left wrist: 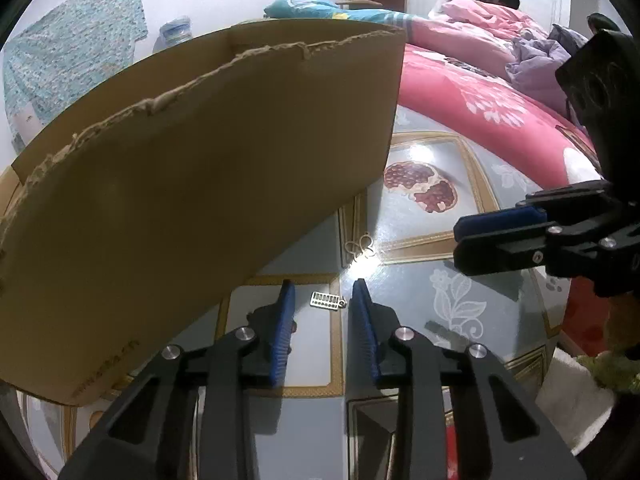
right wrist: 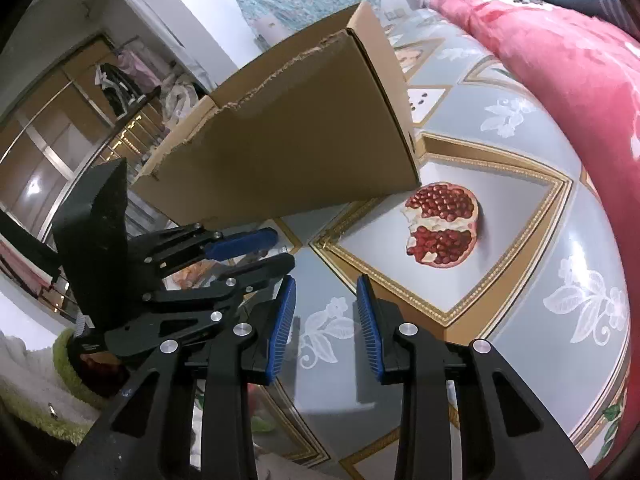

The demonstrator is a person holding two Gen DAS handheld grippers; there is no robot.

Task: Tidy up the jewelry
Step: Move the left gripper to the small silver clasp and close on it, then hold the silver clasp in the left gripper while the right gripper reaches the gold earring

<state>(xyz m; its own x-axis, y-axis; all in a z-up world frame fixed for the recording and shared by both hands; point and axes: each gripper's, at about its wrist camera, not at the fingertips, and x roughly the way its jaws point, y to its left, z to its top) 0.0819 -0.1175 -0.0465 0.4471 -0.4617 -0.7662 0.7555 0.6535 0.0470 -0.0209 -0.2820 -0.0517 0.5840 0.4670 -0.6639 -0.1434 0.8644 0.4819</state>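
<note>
A small, flat silver pendant (left wrist: 328, 301) lay on the glossy patterned worktop (left wrist: 420, 288), between the left tongs (left wrist: 323, 295), whose blue ribbed pads stood narrowly apart around it. Thin and light, it probably needed pinching by its edges. The right tongs (right wrist: 326, 294) hovered narrow and empty beside a torn cardboard box (left wrist: 200, 184).

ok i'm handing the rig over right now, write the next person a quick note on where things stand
Left gripper: open, low over the floor mat, jaws either side of a small rectangular charm, not pinching it.
Right gripper: open, empty, beside the left.
A second butterfly-shaped piece lies just beyond the charm, near the cardboard box.
Done: nothing visibly stowed; box interior is hidden.
Left: grip the charm, then the butterfly piece, and put both away, presumably in the box.
</note>
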